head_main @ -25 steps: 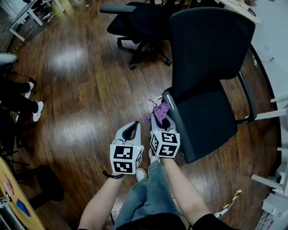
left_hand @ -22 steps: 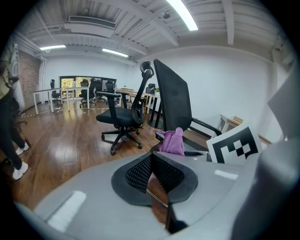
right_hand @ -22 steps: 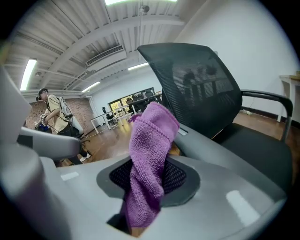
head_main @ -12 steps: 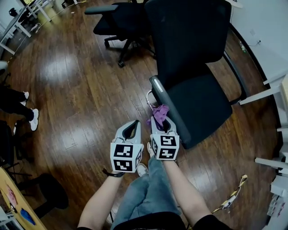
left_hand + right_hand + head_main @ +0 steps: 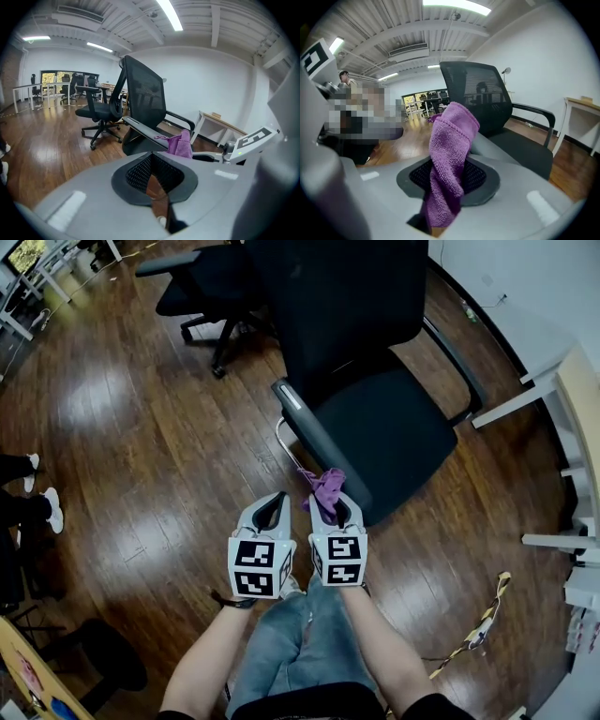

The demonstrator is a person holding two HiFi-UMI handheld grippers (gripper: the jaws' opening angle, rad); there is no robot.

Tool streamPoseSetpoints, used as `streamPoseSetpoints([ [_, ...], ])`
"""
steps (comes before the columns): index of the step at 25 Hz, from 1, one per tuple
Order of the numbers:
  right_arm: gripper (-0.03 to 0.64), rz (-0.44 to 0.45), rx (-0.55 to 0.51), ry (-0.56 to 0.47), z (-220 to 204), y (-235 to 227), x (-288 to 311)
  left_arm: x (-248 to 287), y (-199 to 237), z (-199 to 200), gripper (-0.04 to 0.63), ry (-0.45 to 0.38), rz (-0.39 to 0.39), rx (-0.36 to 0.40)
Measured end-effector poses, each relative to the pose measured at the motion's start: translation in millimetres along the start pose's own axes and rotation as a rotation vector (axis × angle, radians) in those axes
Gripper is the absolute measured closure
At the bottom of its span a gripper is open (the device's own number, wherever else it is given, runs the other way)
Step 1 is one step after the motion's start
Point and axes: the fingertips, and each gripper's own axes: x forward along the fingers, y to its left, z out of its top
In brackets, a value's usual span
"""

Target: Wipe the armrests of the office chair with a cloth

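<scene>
A black mesh-backed office chair [image 5: 375, 381] stands just ahead of me on the wood floor. Its near armrest [image 5: 319, 446] runs diagonally toward my grippers; the far armrest [image 5: 455, 371] is on the other side of the seat. My right gripper [image 5: 336, 507] is shut on a purple cloth [image 5: 325, 488], which sticks up from the jaws [image 5: 450, 164] at the near end of that armrest [image 5: 497, 150]; touching or not, I cannot tell. My left gripper [image 5: 269, 514] hangs beside it, shut and empty, and sees the cloth [image 5: 182, 143] and the armrest [image 5: 143, 129].
A second black office chair [image 5: 202, 282] stands behind, at the upper left. A white desk [image 5: 567, 381] lines the right side. A person's shoes [image 5: 42, 498] show at the left edge. My own legs [image 5: 300, 634] are below the grippers.
The view has swung so the chair sits further left and closer. Both grippers keep their places side by side, and the cloth is now at the armrest's near end.
</scene>
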Motion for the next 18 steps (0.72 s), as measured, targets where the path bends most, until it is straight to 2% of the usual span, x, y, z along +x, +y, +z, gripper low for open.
streamPoseSetpoints([
  [11, 0.497, -0.036, -0.067, 0.009, -37, -27, -40, 16, -39, -28, 0.589, 0.019, -0.046, -0.005],
  [18, 0.497, -0.018, -0.071, 0.024, -84, -43, -44, 30, -59, -60, 0.589, 0.032, -0.037, 0.012],
])
